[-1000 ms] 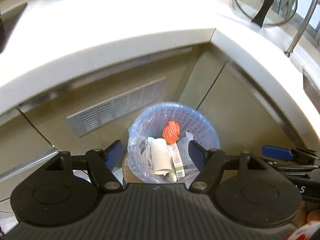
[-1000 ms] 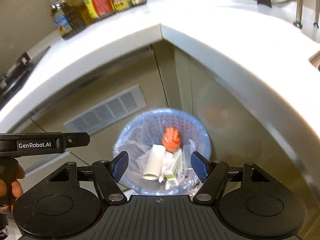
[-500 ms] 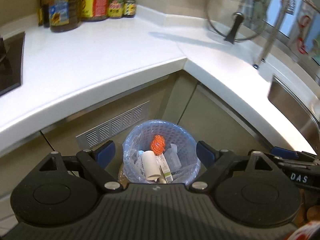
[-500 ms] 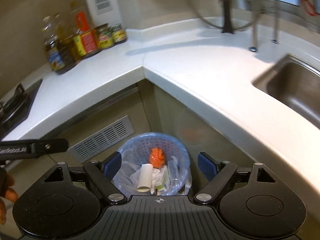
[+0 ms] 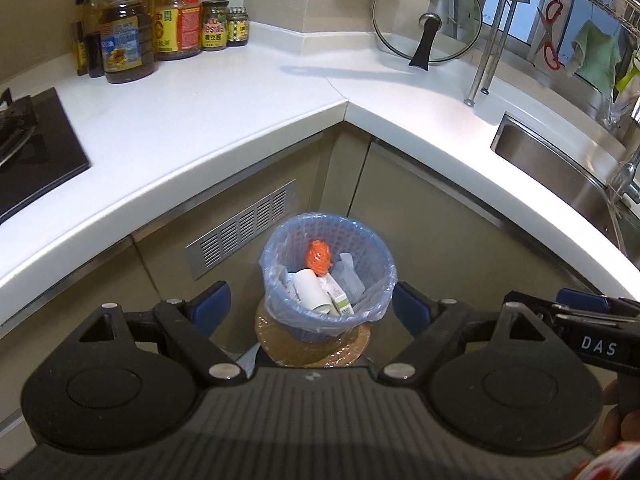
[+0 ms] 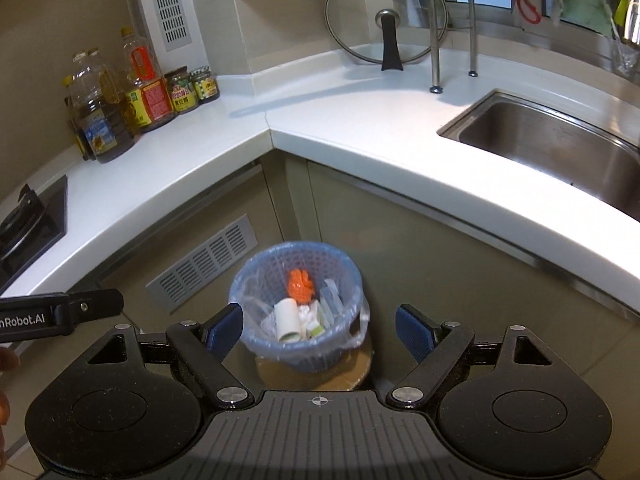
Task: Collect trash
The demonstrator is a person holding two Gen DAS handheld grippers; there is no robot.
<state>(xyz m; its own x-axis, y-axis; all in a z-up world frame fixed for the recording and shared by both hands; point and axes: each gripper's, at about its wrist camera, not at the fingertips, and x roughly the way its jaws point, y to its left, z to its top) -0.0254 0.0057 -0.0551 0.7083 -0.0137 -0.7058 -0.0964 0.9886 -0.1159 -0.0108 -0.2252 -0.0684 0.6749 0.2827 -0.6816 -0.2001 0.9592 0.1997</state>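
The white counter (image 5: pixel 224 120) wraps the corner, and its inner edge overhangs the floor nook where the lined bin (image 5: pixel 328 280) stands, so the way to the bin is from above and in front. Bottles and jars (image 5: pixel 160 28) crowd the counter's back left edge, the hob (image 5: pixel 32 152) fills its left end, the leaning glass lid (image 5: pixel 428 20) and rack legs (image 5: pixel 486 60) block the back right corner, and the sink (image 6: pixel 560 148) cuts the right run. The middle stretch lies bare.

The bin (image 5: pixel 378 264) is blue with a net pattern. An orange ball (image 5: pixel 318 257) and a white tube (image 5: pixel 311 291) lie inside. The counter (image 5: pixel 208 120) is white.
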